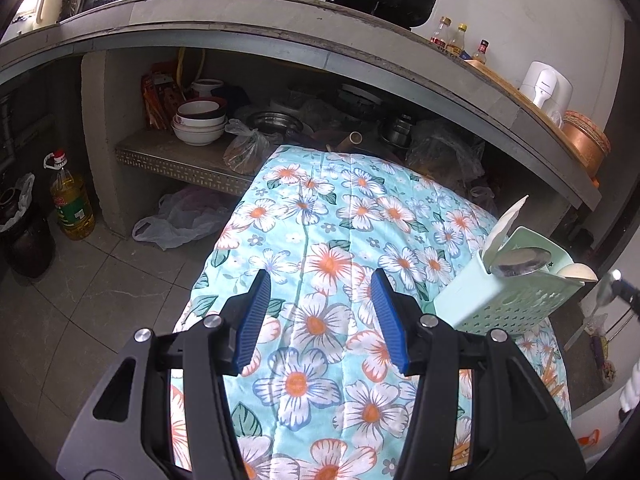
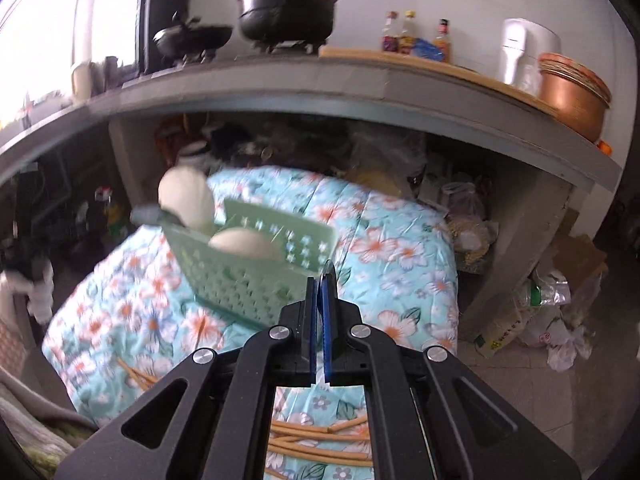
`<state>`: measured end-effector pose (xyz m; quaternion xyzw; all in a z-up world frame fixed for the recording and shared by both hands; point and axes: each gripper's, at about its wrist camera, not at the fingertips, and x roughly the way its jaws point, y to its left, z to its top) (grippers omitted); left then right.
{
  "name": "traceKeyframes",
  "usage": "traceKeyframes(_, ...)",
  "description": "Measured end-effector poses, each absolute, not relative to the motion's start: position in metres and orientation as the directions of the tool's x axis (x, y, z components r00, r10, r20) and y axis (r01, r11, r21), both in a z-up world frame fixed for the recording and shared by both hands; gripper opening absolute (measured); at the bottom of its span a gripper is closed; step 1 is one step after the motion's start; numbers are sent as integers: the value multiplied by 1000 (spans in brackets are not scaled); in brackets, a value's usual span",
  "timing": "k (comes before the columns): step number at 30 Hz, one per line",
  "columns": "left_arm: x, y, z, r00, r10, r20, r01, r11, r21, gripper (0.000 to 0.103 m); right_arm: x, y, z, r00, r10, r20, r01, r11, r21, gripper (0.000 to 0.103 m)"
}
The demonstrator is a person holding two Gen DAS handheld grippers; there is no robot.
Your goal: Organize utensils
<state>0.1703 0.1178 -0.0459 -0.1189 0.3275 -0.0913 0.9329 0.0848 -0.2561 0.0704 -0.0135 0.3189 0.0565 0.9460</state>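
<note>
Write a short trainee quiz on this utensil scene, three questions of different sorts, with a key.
1. True or false: the left tongs are shut on a spoon.
2. What colour is the basket that holds the spoons? A. red B. pale green C. black
3. Fill in: the chopsticks lie loose on the floral ____.

Key:
1. False. The left tongs are open and hold nothing.
2. B.
3. quilt.
</note>
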Motion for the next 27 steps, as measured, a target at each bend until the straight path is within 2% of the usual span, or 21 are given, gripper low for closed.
traceKeyframes(7, 170, 118, -49, 763, -226, -606, 78, 962, -261, 49, 99, -275, 128, 871, 150, -467, -135, 989, 66, 2)
traceKeyframes(11, 170, 120, -52, 759, -214, -615, 62, 964, -259, 49, 110, -281, 167, 892, 267, -364, -225, 962, 153, 2)
traceKeyframes(15, 170, 120, -54, 753, -209, -624, 55, 965, -258, 50, 131, -276, 179, 871, 390, -299, -325, 914, 245, 2)
traceKeyframes(18, 170, 117, -55, 747, -205, -632, 54, 967, -250, 50, 148, -264, 171, 855, 422, -302, -352, 899, 259, 2)
traceKeyframes(27, 172, 114, -57, 738, -188, -648, 56, 974, -220, 50, 180, -257, 113, 793, 460, -400, -330, 875, 353, 2)
